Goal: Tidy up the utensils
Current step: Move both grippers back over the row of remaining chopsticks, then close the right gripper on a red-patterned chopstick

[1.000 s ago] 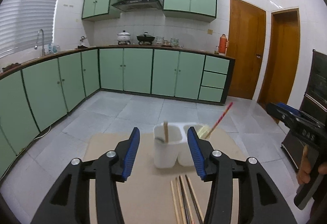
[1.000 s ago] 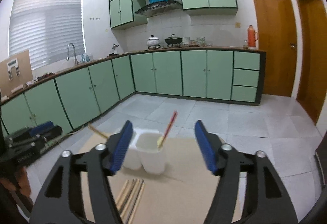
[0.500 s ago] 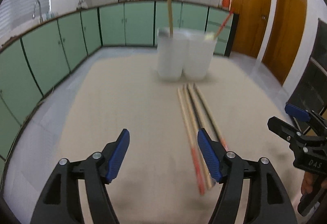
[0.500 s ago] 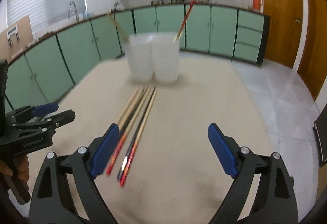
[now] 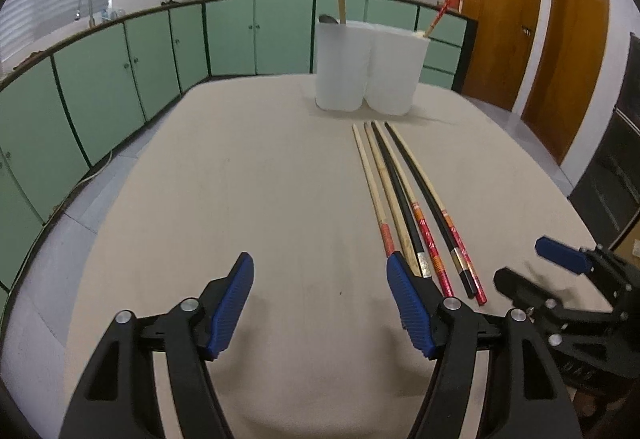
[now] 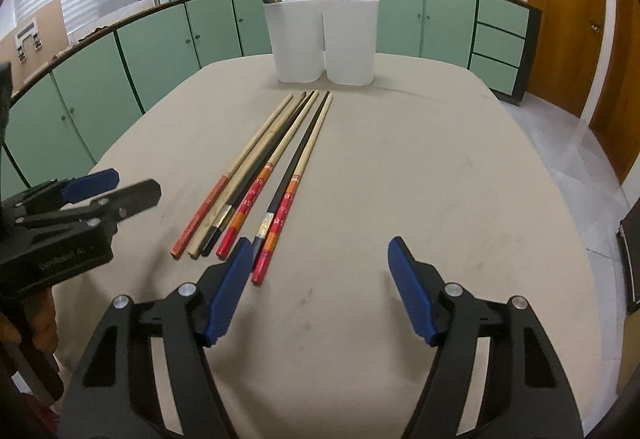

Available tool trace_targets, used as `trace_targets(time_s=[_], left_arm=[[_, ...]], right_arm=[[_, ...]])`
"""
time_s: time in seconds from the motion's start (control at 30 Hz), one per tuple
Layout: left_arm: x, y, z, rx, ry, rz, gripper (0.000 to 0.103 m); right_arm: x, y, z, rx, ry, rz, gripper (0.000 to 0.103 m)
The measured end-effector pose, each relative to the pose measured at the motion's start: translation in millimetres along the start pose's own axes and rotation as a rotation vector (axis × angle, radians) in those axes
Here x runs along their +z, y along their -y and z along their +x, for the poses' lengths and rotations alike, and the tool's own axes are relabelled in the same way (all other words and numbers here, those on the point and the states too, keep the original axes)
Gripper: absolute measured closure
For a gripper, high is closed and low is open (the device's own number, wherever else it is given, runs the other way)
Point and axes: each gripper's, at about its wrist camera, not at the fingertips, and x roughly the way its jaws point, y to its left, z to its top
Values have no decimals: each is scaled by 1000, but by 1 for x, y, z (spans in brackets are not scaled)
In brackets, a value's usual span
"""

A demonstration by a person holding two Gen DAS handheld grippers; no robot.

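Several chopsticks [image 5: 400,191] lie side by side on the beige table [image 5: 240,179], some plain wood, some black, some with red handles. Behind them stand two white containers: the left one [image 5: 342,67] holds a wooden chopstick, the right one [image 5: 394,71] a red-handled one. My left gripper [image 5: 320,279] is open and empty, low over the table, its right finger beside the chopstick handles. My right gripper [image 6: 320,263] has nothing between its jaws, which are closing; its left finger is by the handles of the chopsticks [image 6: 272,175]. Each gripper shows in the other's view: right [image 5: 524,263], left [image 6: 132,185].
Green kitchen cabinets [image 5: 132,79] run along the walls behind the table. Brown doors [image 5: 500,19] are at the right. A dark appliance [image 5: 616,167] stands past the table's right edge. A hand [image 6: 36,323] holds the left gripper's handle.
Both grippers have sunk toward the table and tipped downward, so the chopsticks now lie just ahead of the fingers. The left jaws stand wider than before; the right jaws widened, then narrowed.
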Motion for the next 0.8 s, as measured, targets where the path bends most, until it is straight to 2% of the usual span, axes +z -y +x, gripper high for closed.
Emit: trace_targets(time_s=[0.47, 0.5, 0.67, 0.8], left_arm=[[-13, 0, 8, 16, -17, -5, 35], [-13, 0, 8, 14, -18, -6, 35], [-15, 2, 9, 16, -19, -4, 35], [-15, 4, 9, 14, -17, 0, 35]], right_arm=[[-9, -7, 12, -6, -18, -46, 48], [-9, -6, 12, -10, -18, -46, 51], [-8, 10, 12, -56, -16, -5, 55], [-10, 16, 11, -33, -12, 4, 57]])
